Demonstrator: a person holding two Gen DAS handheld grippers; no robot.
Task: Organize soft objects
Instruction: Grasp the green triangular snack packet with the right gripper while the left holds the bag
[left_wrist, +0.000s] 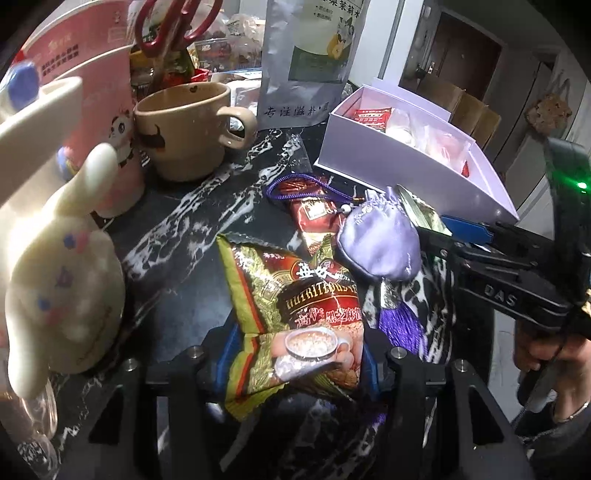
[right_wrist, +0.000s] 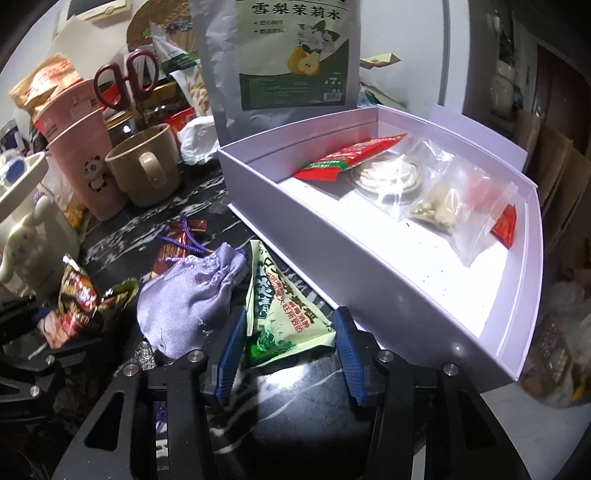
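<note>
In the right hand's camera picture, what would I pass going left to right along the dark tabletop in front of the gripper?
Crumpled red-and-gold snack packet → lilac satin pouch → pale green sachet between the right gripper fingers → open white box with packets inside.

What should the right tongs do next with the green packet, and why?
Probably lift the green packet and carry it over into the white box. The right tongs already pinch it from both sides, the box stands open right beside it, and other packets already lie inside, with bare floor at the near end.
</note>
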